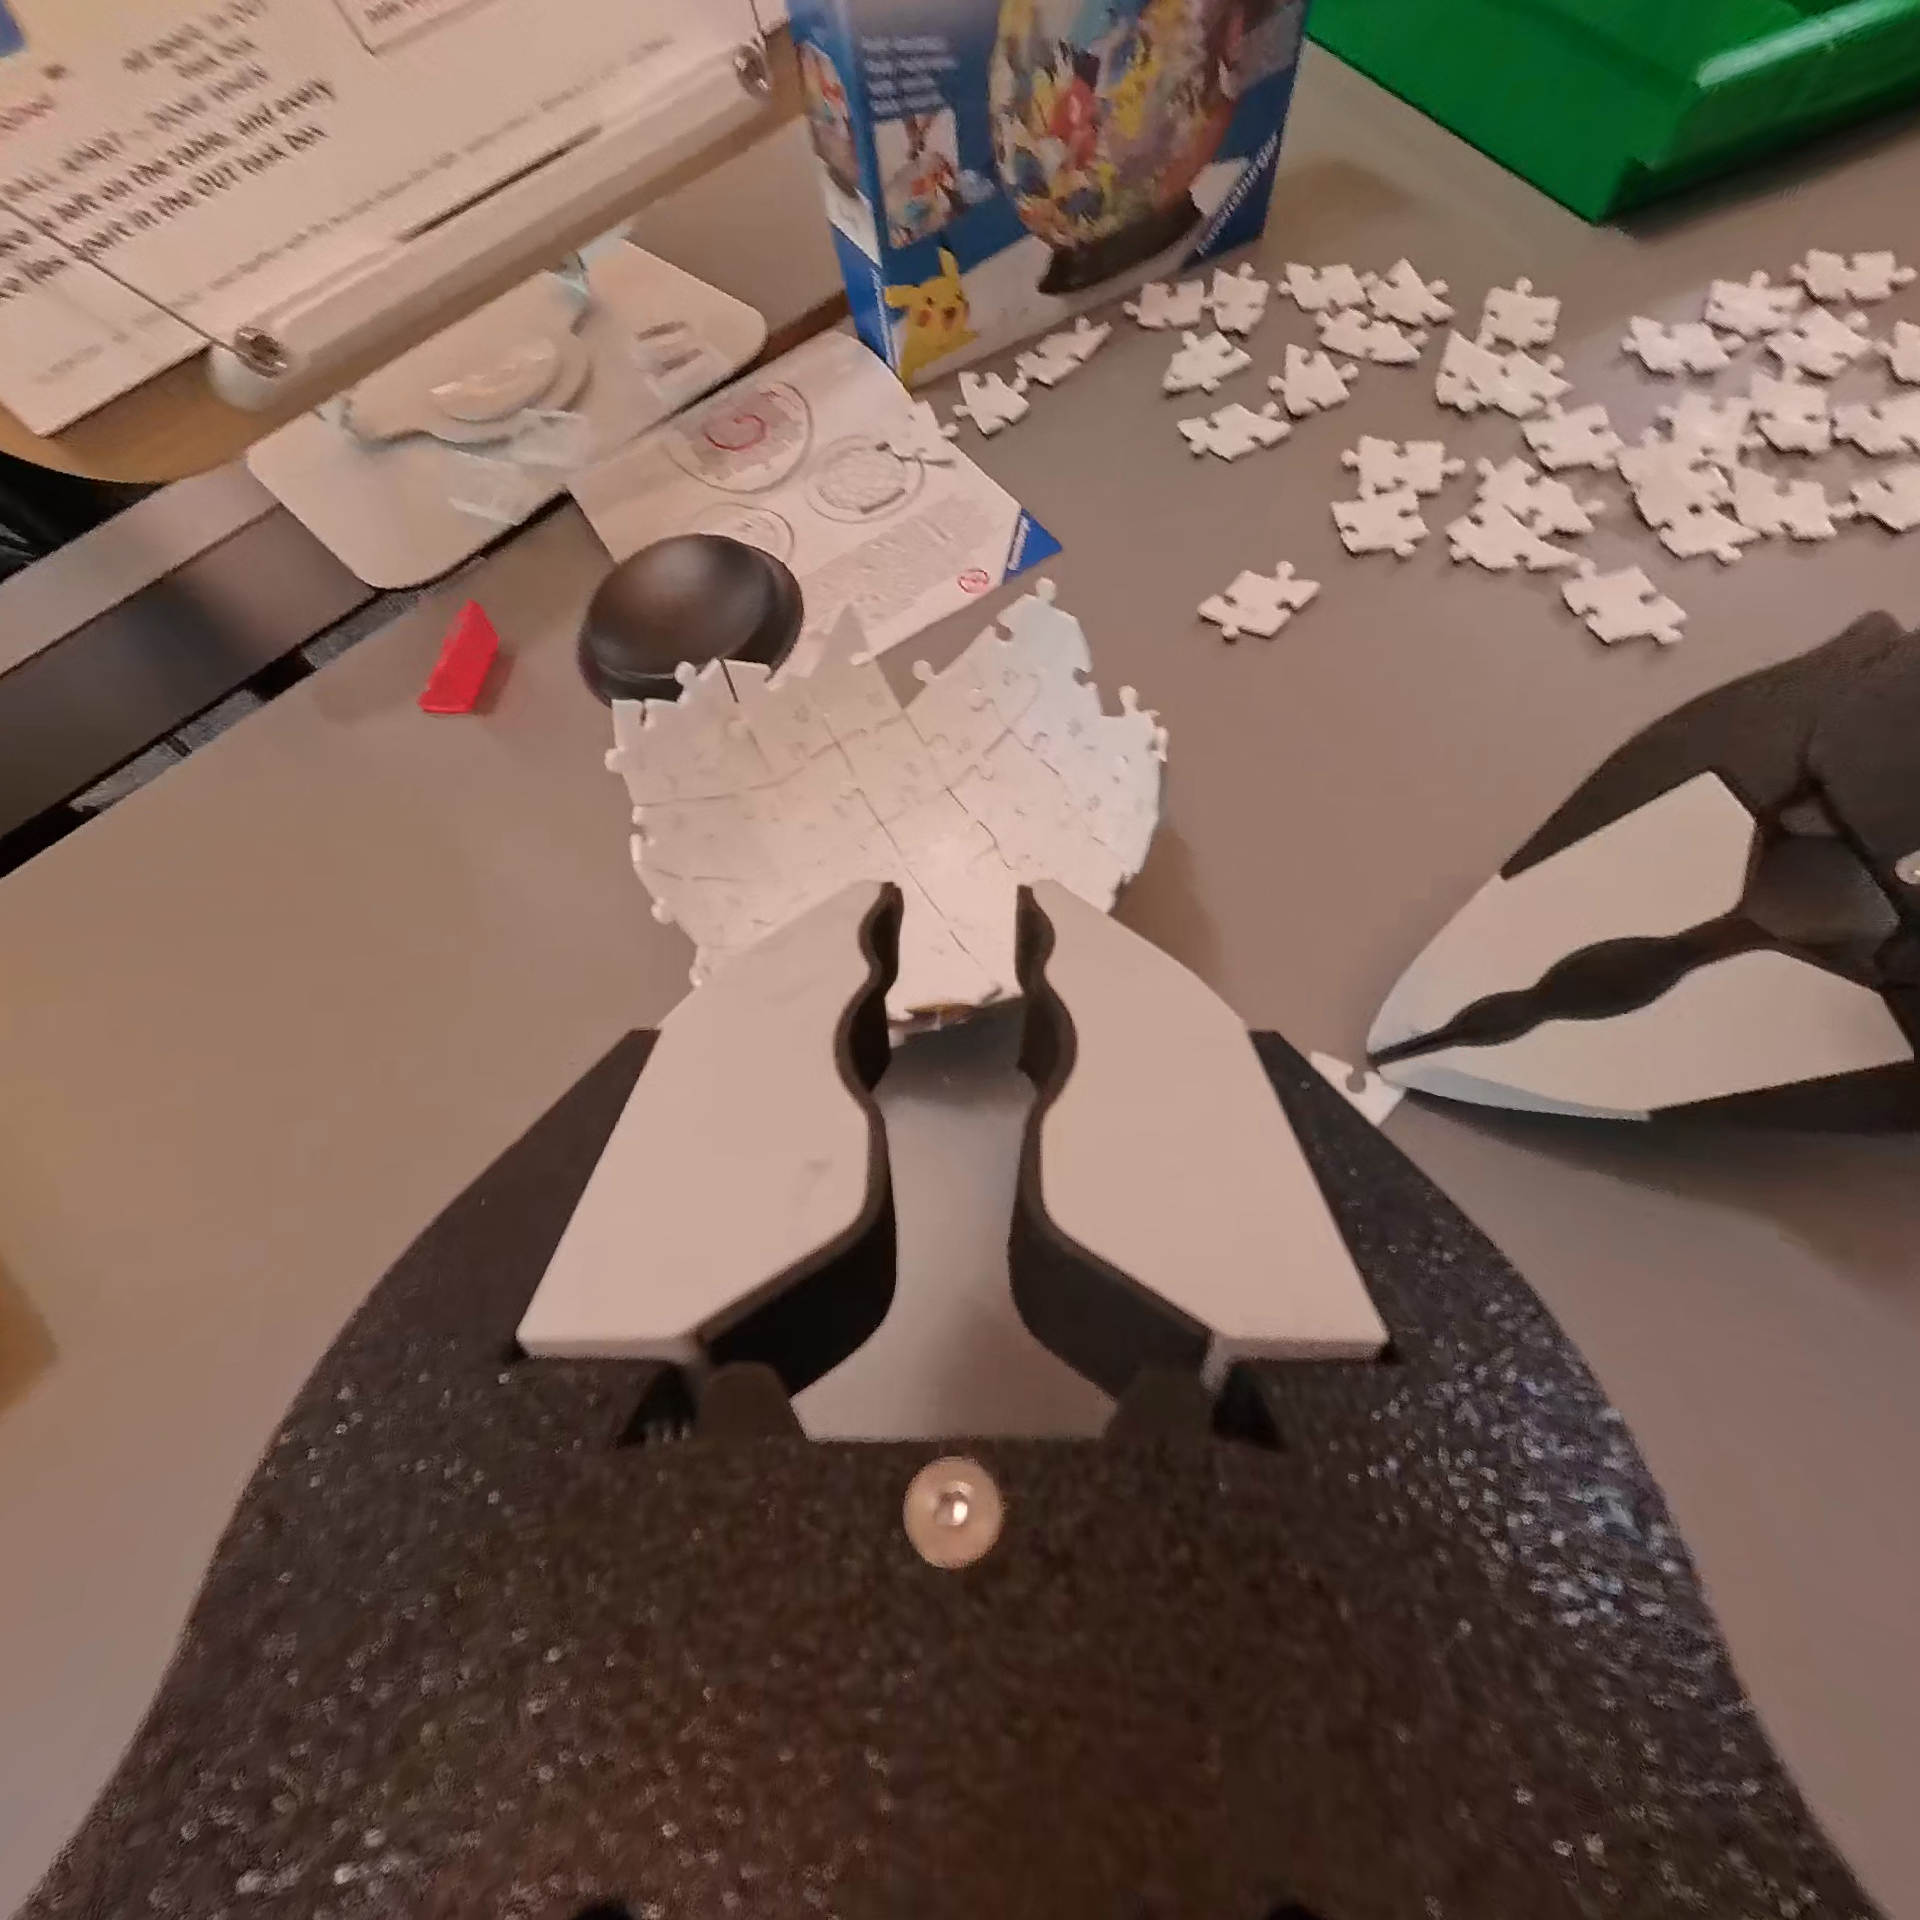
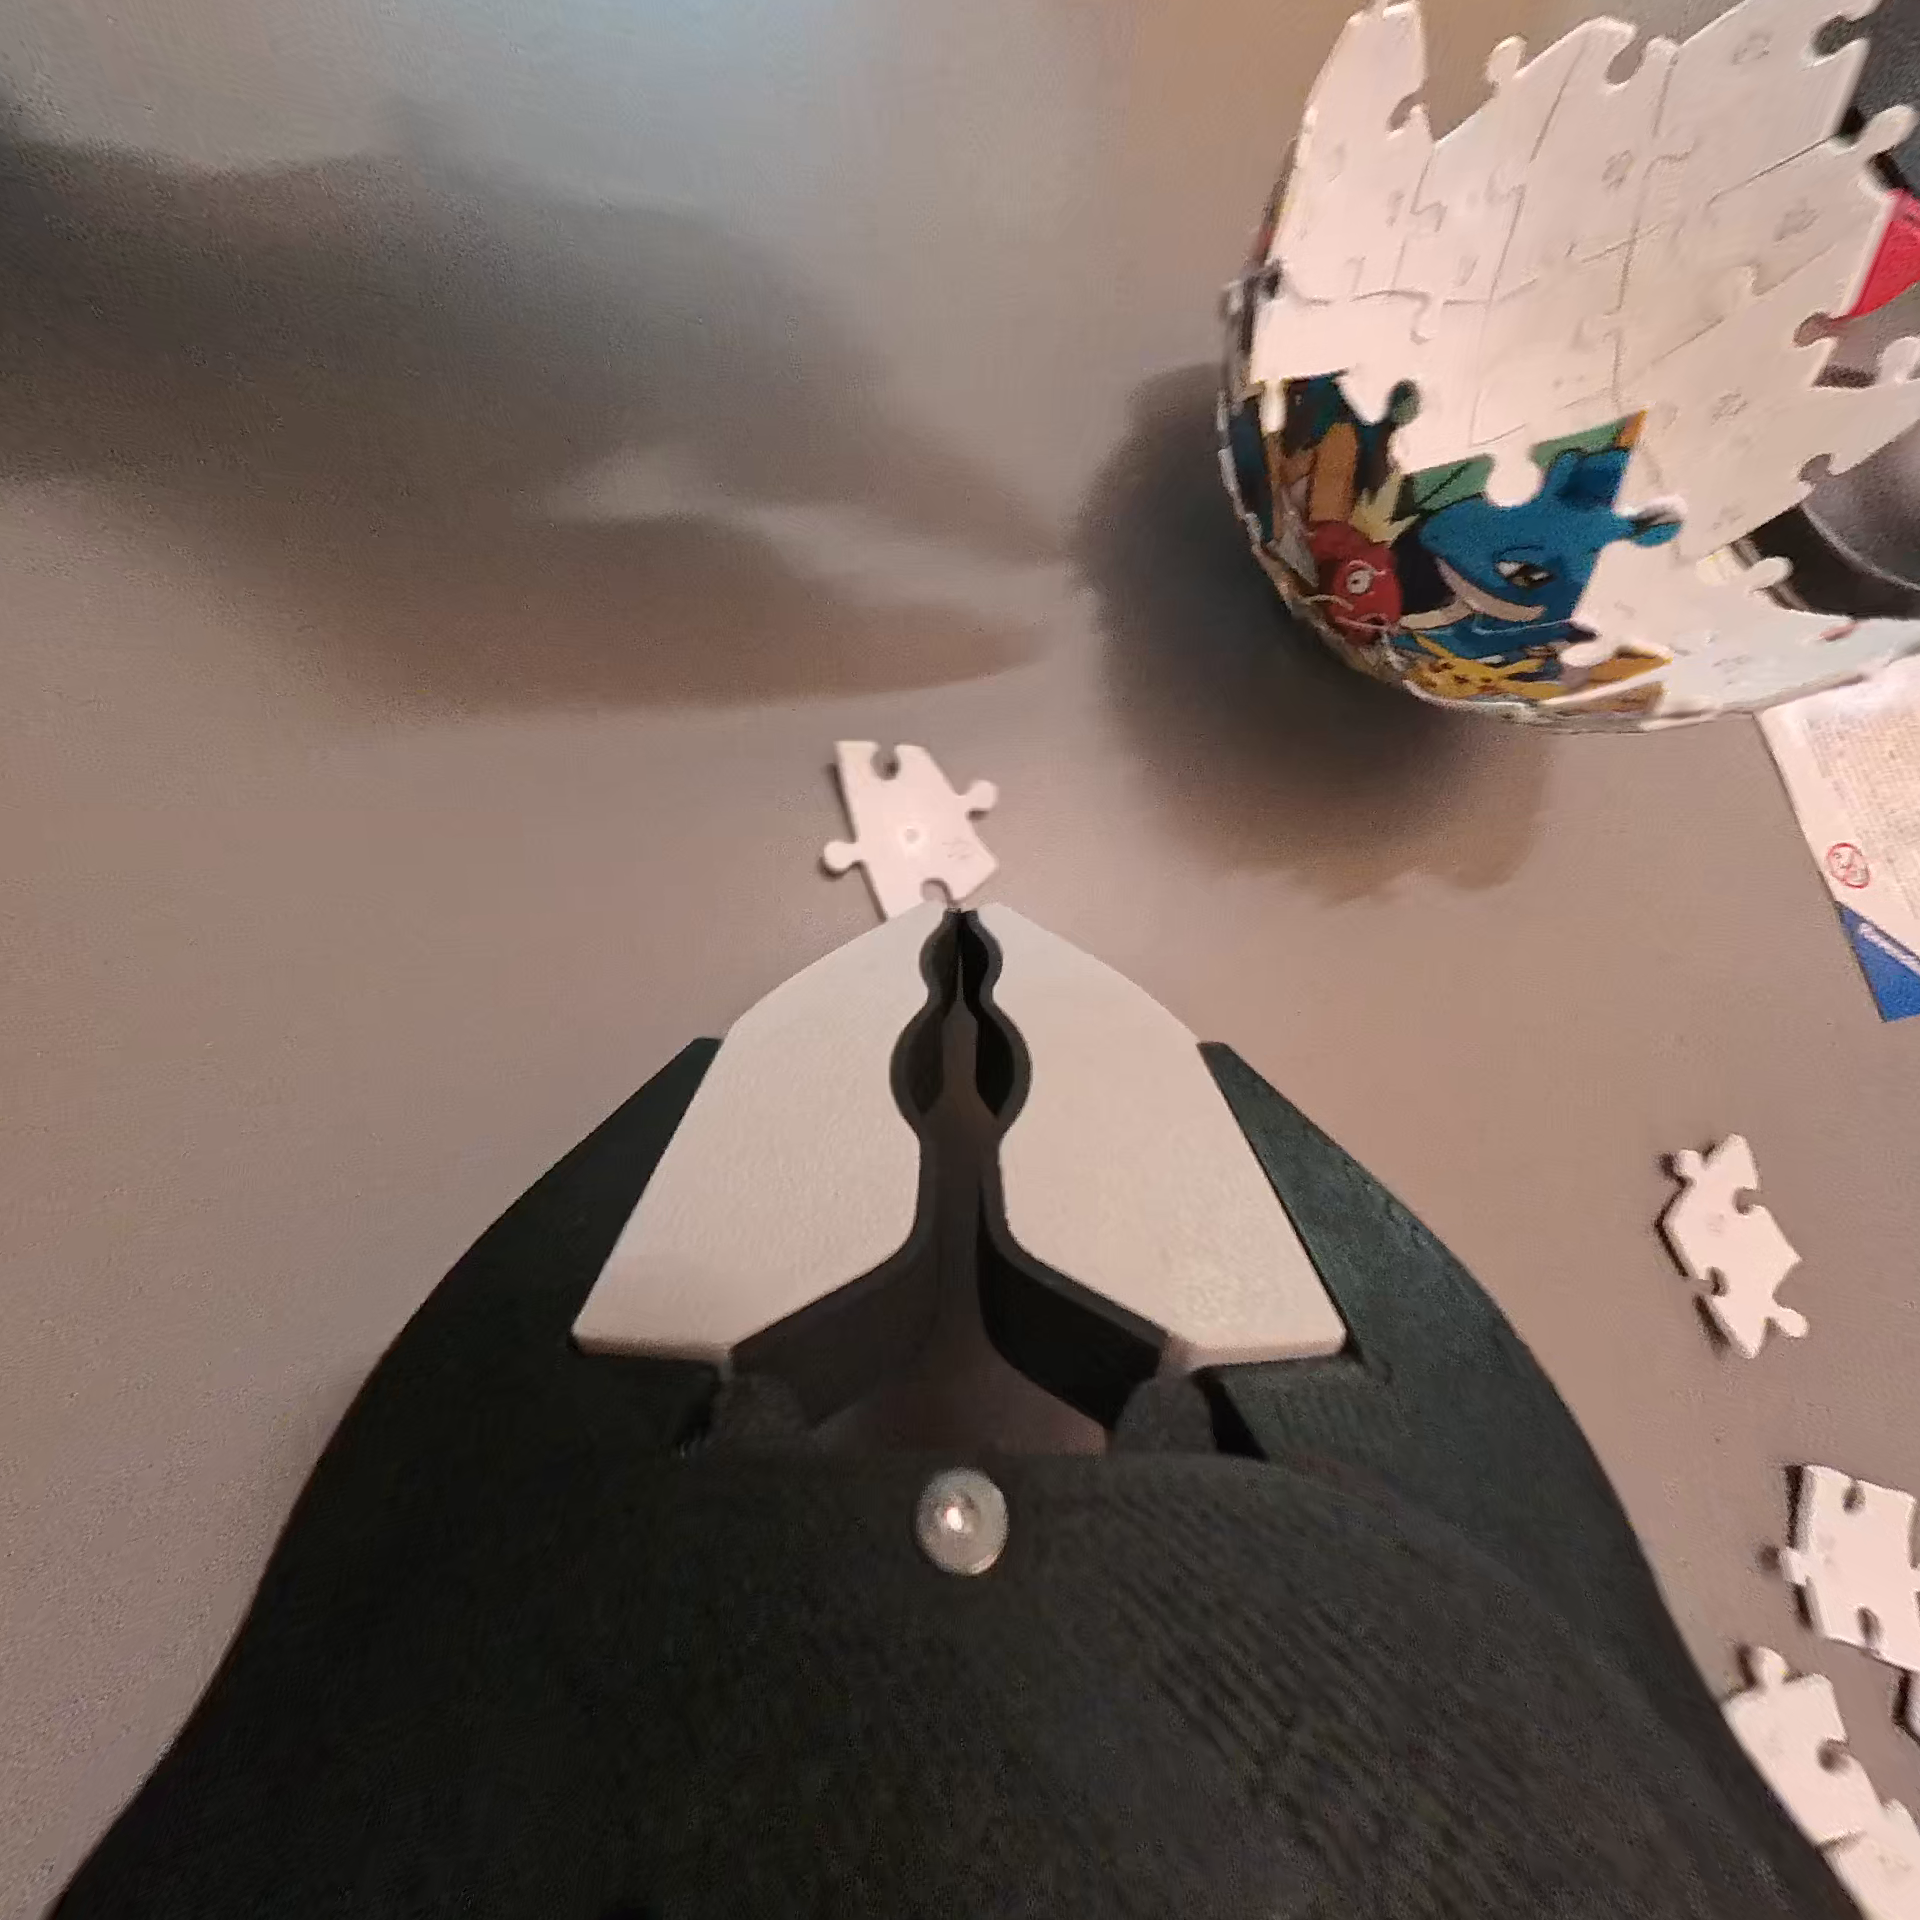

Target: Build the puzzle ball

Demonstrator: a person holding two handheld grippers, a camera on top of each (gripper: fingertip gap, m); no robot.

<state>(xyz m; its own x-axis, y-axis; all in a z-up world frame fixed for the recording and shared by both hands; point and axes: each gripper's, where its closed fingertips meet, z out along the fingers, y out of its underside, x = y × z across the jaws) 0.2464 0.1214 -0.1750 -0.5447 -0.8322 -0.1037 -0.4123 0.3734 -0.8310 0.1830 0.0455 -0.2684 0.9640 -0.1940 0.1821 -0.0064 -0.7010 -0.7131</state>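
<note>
The half-built puzzle ball (image 1: 894, 790), a curved shell of joined white-backed pieces with coloured cartoon print on its outer side, is taken here as the landmark. It lies on the grey table (image 1: 260, 987) with its open, jagged rim turned upward and toward the left wrist camera, so the white inner side is seen.

Just behind the shell a round black dome-shaped stand (image 1: 686, 623) is placed, and a small red plastic wedge (image 1: 462, 660) lies to the left of that stand. Behind the shell a folded white instruction sheet (image 1: 862, 499) is spread, and farther back the blue cardboard puzzle box (image 1: 1039, 156) stands upright. To the right of the shell and behind it, many loose white puzzle pieces (image 1: 1558, 416) are scattered face down. A green folded object (image 1: 1662, 94) is seen far behind on the right.

The left gripper (image 1: 956, 914) is held in front of the shell with its jaws a moderate way apart; the near wall of the shell stands between its fingertips, but a firm grip cannot be confirmed.

To the right of the shell, the right gripper (image 2: 956, 914) is lowered to the table with its jaws almost closed, pinching the edge of a single white puzzle piece (image 2: 914, 826). This piece lies flat, its long axis pointing away from the gripper, well apart from the shell.
</note>
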